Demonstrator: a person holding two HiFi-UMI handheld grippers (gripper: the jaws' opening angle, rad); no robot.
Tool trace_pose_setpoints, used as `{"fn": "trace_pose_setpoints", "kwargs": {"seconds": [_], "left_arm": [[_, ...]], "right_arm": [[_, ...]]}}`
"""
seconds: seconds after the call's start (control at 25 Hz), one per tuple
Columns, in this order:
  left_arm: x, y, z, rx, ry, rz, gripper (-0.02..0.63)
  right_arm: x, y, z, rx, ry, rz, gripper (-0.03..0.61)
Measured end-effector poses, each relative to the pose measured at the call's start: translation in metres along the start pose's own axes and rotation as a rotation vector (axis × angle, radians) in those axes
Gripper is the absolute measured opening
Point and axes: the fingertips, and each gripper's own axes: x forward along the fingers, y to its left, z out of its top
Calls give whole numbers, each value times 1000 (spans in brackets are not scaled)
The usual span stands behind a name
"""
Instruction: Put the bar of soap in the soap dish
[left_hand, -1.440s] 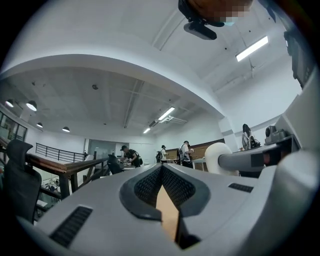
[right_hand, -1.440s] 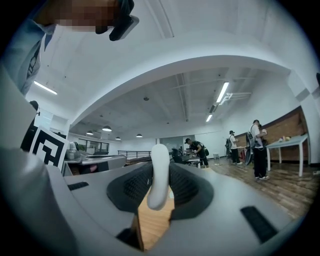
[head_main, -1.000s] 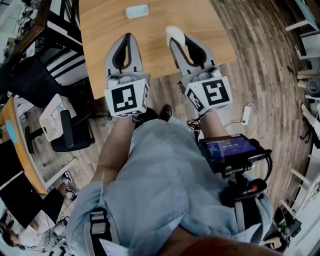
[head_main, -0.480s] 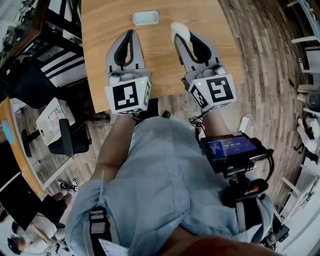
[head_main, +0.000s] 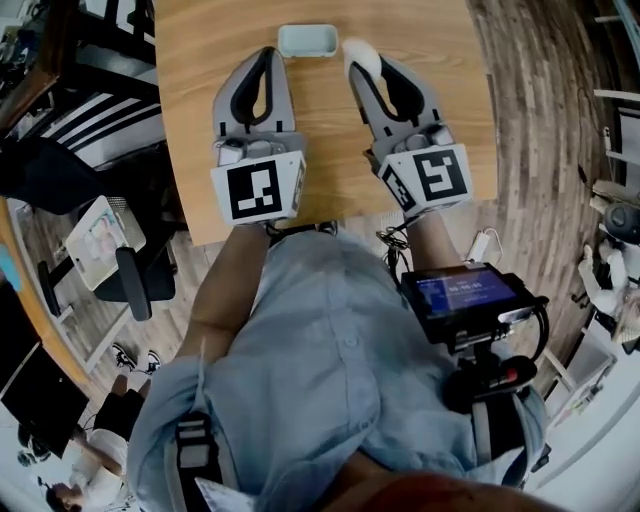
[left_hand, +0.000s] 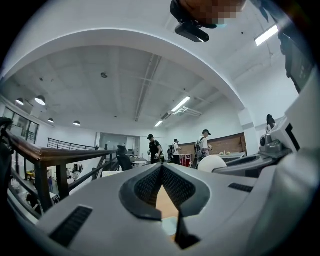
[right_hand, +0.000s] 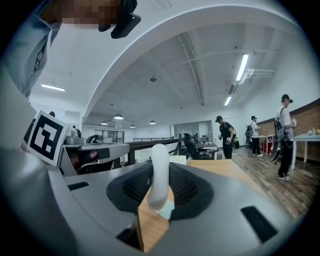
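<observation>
Head view first. Down below, a light wooden table (head_main: 330, 140) with a small pale blue oblong soap dish (head_main: 307, 40) near its far edge. Nothing to see inside the dish. Just left of it, the grey left gripper (head_main: 262, 52) with a black-and-white marker cube, tips pressed together, holding nothing. Just right of it, the matching right gripper (head_main: 360, 55), pinching a white rounded bar of soap (head_main: 357, 50) at its tips. Soap beside the dish, not in it, with a thin strip of table between.

Left gripper view. Jaws shut tight on nothing at all. Through the gap, a bit of table and a pale blue corner of the dish. Off to the right, the white soap in the other gripper.

Right gripper view. Jaws clamped on the soap, standing on its thin edge. Under it, wood and a pale blue bit of dish.

Step in hand, at a guess: bringing the soap to the dish. Next move, most likely: a small slide to the left until right over the dish, a soft drop down, then an opening of the jaws.

Table smooth, with only the dish on it. Around it, a brown plank floor (head_main: 540, 120) and a black office chair (head_main: 140, 285). Big white room, long ceiling lights (right_hand: 242, 67), a few people (right_hand: 226, 132) far off.
</observation>
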Motion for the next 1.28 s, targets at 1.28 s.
{"fn": "trace_pose_setpoints", "kwargs": {"seconds": [1.28], "left_arm": [[-14,-15,24,-52,-50,15,9]], "right_arm": [[2,-11,-26,-202,180,-38,109]]}}
